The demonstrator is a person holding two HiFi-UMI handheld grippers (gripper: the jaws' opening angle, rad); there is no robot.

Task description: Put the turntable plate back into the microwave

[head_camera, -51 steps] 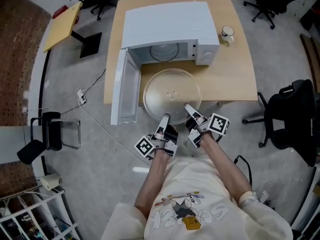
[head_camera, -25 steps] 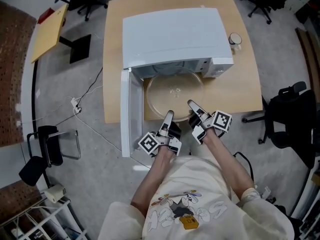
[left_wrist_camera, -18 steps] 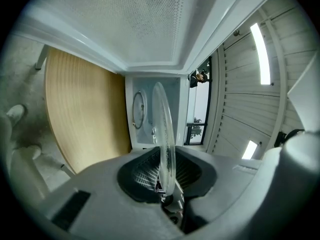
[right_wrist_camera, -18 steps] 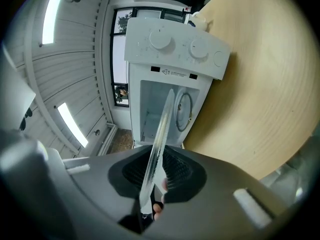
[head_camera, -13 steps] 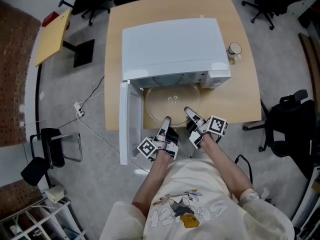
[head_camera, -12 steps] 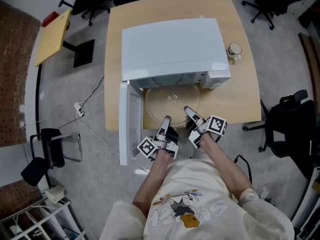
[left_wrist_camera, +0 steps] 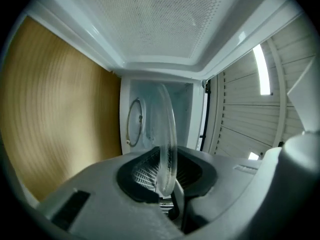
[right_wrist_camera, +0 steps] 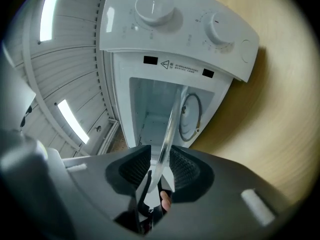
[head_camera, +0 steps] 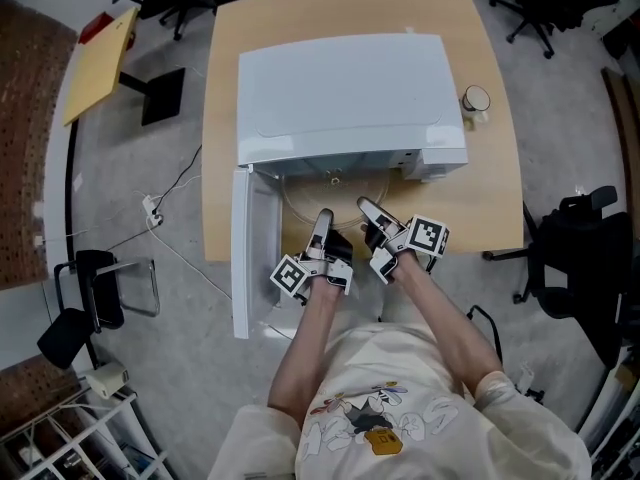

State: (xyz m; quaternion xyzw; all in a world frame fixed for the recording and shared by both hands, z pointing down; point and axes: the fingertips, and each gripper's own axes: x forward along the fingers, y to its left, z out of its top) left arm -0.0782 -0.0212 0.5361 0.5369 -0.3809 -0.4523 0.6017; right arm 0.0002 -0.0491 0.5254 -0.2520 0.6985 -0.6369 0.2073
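Observation:
The clear glass turntable plate (head_camera: 335, 190) lies mostly inside the white microwave (head_camera: 345, 88), only its near rim showing under the top. My left gripper (head_camera: 322, 220) is shut on the rim, which runs edge-on (left_wrist_camera: 167, 144) between its pads. My right gripper (head_camera: 367, 211) has the rim (right_wrist_camera: 167, 134) between its jaws too; those jaws are opening, with gaps beside the glass. Deep in the cavity lies the roller ring (left_wrist_camera: 134, 129), also seen from the right gripper view (right_wrist_camera: 190, 115).
The microwave door (head_camera: 245, 258) stands open to the left, past the wooden table's (head_camera: 485, 193) edge. A mug (head_camera: 476, 100) stands right of the microwave. Two dials (right_wrist_camera: 155, 6) sit on the control panel. Office chairs (head_camera: 570, 258) stand around the table.
Both grippers have pushed forward toward the cavity. The plate has slid further in, so that less of it shows in front of the microwave.

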